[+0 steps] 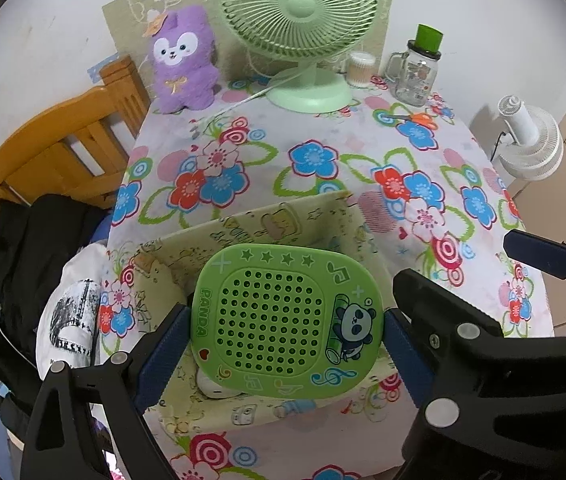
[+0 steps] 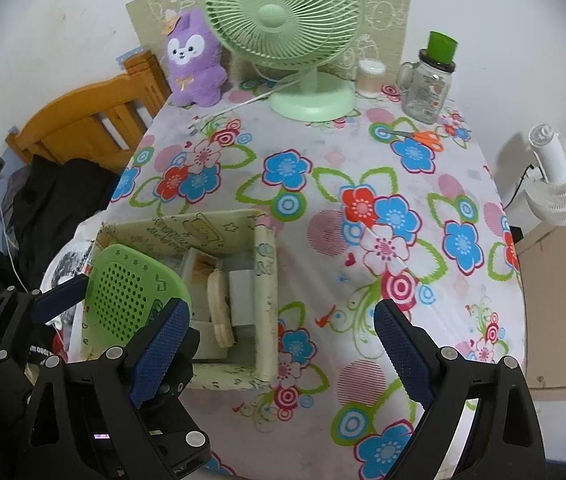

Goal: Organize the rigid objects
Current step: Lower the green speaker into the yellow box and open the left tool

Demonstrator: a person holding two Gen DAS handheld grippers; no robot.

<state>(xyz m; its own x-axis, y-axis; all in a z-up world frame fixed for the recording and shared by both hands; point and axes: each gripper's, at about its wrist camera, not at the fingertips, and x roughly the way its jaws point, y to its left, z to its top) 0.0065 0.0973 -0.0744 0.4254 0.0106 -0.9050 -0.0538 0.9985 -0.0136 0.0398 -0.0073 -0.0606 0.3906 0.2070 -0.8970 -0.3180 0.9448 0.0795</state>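
the left gripper (image 1: 287,320) pinches the flat green perforated plastic panda panel (image 1: 287,316) by its side edges, directly above the open cream fabric storage box (image 2: 265,280), while the right gripper (image 2: 279,336), spread and empty, hangs beside it.

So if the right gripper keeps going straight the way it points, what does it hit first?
Most likely the bare flowered tablecloth: the right gripper is open with nothing between its fingers. The storage box sits just left of that line; depth is unclear.
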